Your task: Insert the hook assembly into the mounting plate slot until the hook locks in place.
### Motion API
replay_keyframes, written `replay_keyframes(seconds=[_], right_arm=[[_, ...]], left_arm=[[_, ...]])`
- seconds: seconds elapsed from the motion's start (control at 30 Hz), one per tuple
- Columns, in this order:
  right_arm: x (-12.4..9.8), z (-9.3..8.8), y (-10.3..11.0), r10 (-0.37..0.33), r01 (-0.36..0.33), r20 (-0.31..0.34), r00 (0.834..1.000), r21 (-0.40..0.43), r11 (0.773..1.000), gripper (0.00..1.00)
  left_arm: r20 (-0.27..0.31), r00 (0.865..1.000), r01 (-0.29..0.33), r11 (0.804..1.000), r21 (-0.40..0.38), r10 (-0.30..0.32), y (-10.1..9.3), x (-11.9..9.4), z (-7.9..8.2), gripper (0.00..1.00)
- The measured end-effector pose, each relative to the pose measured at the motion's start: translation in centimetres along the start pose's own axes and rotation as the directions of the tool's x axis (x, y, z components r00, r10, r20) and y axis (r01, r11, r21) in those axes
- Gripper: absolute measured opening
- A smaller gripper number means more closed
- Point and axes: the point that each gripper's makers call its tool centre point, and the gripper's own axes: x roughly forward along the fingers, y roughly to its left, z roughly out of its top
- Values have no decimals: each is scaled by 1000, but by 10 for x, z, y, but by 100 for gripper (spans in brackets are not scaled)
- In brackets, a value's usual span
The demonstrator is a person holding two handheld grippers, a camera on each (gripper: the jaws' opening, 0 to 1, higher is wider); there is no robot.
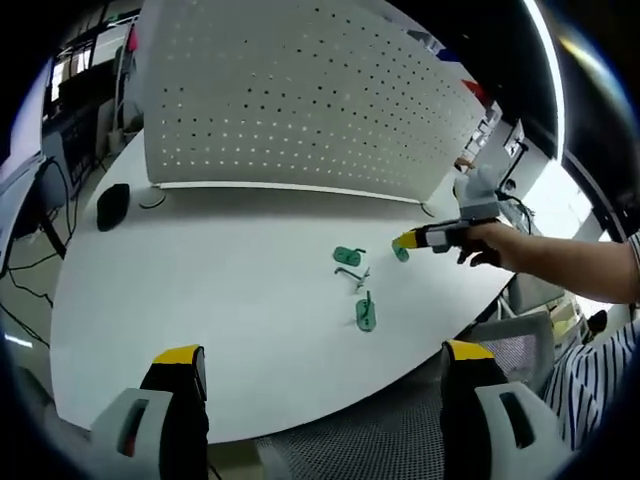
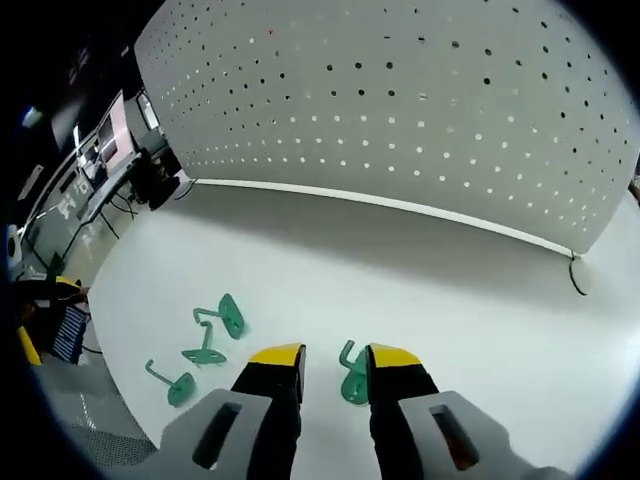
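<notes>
Right gripper point(image 2: 335, 362), jaws narrowly parted, straddles a green hook piece point(image 2: 352, 378) resting on the white table point(image 2: 420, 290); whether it grips cannot be told. Left gripper point(image 1: 325, 365) hovers wide open, holding nothing. Three further green pieces point(image 2: 205, 340) lie nearby, unassembled; insertion appears not yet begun.

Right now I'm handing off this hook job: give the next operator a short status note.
Right gripper: jaws closed around one green hook, low over the white table; a firm grip cannot be confirmed.
Left gripper: open, empty, back at the table's near edge.
Three more green hooks lie loose on the table, left of the right gripper.
Perforated white panel stands behind, nothing hung on it.
Done: one hook reached. Left: lift, insert, lock.
</notes>
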Motion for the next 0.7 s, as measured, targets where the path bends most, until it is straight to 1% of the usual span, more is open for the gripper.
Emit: replay_keyframes(seconds=[0.1, 0.2, 0.3, 0.37, 0.43, 0.47, 0.5, 0.7], right_arm=[[3, 1, -2, -15, 15, -13, 1000, -7, 1000, 16], [8, 3, -3, -18, 18, -28, 999, 3, 1000, 12], [8, 4, -6, -39, 38, -42, 998, -3, 999, 10], [8, 3, -7, -46, 45, -59, 997, -6, 999, 7], [7, 1, -6, -41, 39, -69, 997, -20, 999, 5], [7, 0, -7, -46, 43, -80, 996, -41, 998, 4], [6, 0, -8, -53, 49, -79, 995, -53, 997, 3], [2, -1, -8, -55, 52, -76, 996, -40, 998, 1]], left_arm=[[-5, 1000, 1, 1000, 0, -1, 1, 1, -1, 100], [-5, 1000, 2, 1000, 1, -2, 0, 1, 0, 100], [-3, 1000, 2, 1000, -5, -2, 2, 1, 0, 100], [-8, 1000, 3, 1000, -5, -3, 2, 1, -2, 100], [-11, 1000, 4, 1000, -3, -4, 1, 1, -2, 100], [-12, 1000, 5, 1000, -4, -5, 1, 1, -3, 100], [-11, 1000, 6, 1000, -5, -7, 1, 1, -3, 100], [-9, 1000, 12, 1000, -4, -12, 0, 2, -2, 99]])
